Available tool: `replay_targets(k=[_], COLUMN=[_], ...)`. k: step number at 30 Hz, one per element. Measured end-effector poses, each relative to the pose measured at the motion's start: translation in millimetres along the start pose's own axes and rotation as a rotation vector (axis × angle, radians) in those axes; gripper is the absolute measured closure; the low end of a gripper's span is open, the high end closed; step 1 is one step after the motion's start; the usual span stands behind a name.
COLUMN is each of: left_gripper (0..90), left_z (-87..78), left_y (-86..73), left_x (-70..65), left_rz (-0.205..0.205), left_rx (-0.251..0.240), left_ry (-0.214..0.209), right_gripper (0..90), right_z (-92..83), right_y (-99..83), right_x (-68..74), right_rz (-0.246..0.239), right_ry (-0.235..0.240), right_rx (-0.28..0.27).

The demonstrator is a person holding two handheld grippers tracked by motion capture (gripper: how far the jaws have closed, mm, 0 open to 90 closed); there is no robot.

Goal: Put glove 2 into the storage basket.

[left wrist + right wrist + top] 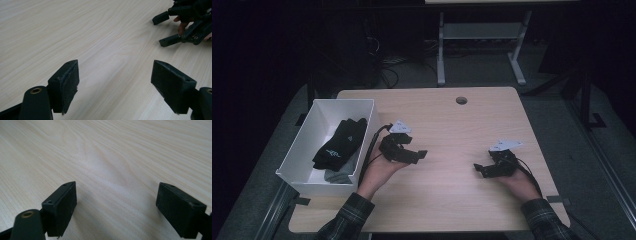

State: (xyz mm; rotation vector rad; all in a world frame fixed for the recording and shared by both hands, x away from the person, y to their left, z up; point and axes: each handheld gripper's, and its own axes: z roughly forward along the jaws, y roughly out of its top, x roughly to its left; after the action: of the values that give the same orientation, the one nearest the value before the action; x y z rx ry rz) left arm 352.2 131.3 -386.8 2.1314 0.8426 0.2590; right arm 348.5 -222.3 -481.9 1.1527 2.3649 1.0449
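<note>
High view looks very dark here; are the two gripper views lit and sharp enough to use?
High view: dim, the room behind the table nearly black, the socks in the white bin hard to read. Left gripper view: bright wood grain, left gripper jaws slightly soft. Right gripper view: evenly lit, right gripper open, no glare.

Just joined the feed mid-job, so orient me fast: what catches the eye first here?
The white bin at the table's left edge, holding dark folded socks on something grey. Next, the left gripper beside the bin and the right gripper near the table's right side, jaws apart and empty, pointing toward each other over bare wood.
</note>
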Motion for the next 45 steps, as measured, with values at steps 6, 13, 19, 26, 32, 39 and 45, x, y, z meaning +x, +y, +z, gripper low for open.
replay_targets(k=[6,13,19,26,32,39,45], left_gripper=[22.1,21.9,21.9,20.5,19.3,15.3,12.9], left_z=[10.7,22.3,30.2,44.7,54.2,61.9,62.9], left_y=[-11.2,-26.8,-36.3,-48.6,-56.4,-63.8,-68.4], left_x=[-6.0,-9.5,-10.5,-12.6,-15.4,-16.1,-14.9], left_rz=[0.019,0.029,0.038,0.067,0.099,0.139,0.15], left_rx=[0.012,0.022,0.016,0.063,0.097,0.109,0.068], left_ry=[0.001,-0.005,-0.002,-0.01,-0.012,-0.003,-0.014], right_gripper=[16.8,16.8,16.8,16.8,16.8,16.8,16.8], right_z=[0.0,0.1,0.2,0.2,0.1,0.1,0.0], right_y=[0.0,0.1,0.1,0.1,0.1,0.1,0.0], right_x=[0.0,0.0,0.0,0.0,0.1,0.2,0.5], right_rz=[0.0,-0.001,-0.001,-0.001,-0.001,-0.003,-0.002], right_ry=[0.0,-0.001,-0.001,-0.001,-0.001,0.001,0.003], right_rx=[0.0,0.0,0.0,0.0,0.0,0.0,0.001])
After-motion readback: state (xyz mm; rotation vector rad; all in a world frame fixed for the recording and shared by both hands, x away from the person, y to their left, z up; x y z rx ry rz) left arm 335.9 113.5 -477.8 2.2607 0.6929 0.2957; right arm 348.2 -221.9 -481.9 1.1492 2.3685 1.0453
